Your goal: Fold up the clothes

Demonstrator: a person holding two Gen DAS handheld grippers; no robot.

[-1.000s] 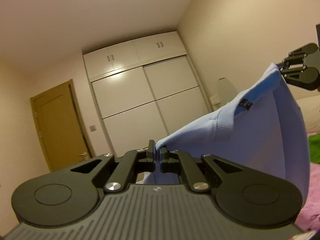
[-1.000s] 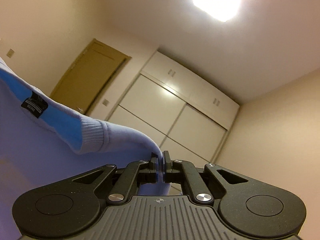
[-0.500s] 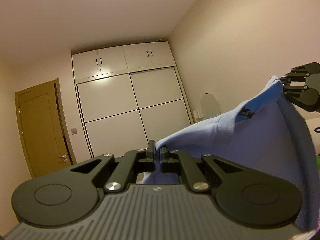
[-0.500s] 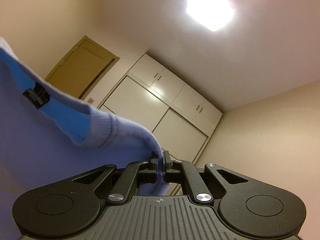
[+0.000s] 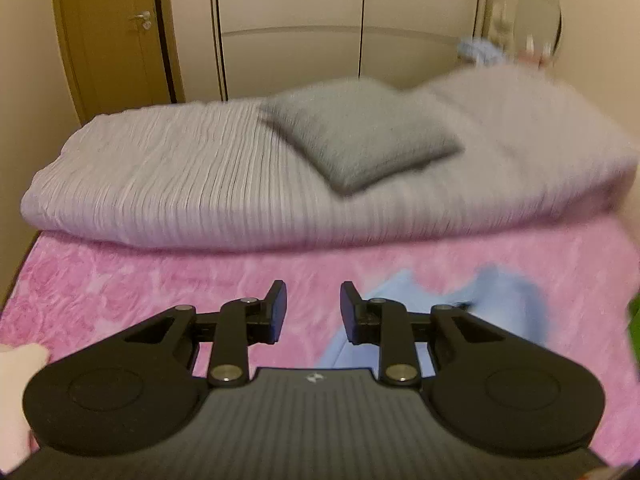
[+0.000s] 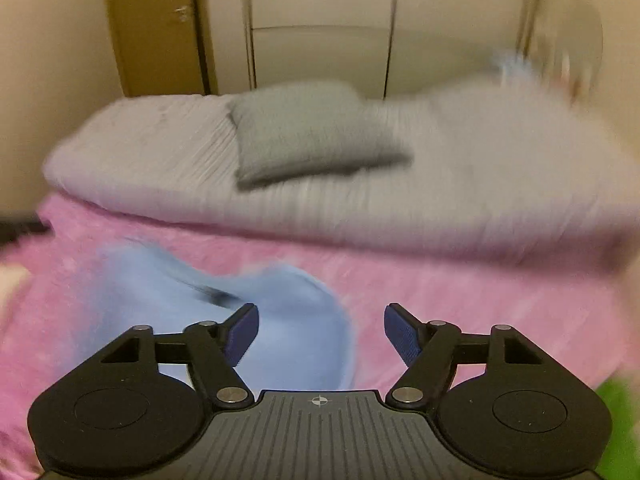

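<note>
A light blue shirt (image 5: pixel 496 304) lies on the pink bedspread (image 5: pixel 160 280), blurred by motion. In the left wrist view it sits to the right of and partly under my left gripper (image 5: pixel 310 306), which is open and empty. In the right wrist view the shirt (image 6: pixel 280 320) lies to the left of and under my right gripper (image 6: pixel 320 334), which is open wide and empty. A dark label shows near the shirt's collar (image 6: pixel 218 298).
A folded grey-white duvet (image 5: pixel 200 184) with a grey pillow (image 5: pixel 360 136) on it lies across the far side of the bed. Behind stand a white wardrobe (image 5: pixel 292 20) and a brown door (image 5: pixel 116 32). Something green (image 6: pixel 616 432) lies at the right edge.
Both grippers held the shirt up in the air, shut on its shoulders. Now both have swung down toward the bed and opened, and the shirt has dropped onto the pink bedspread.
</note>
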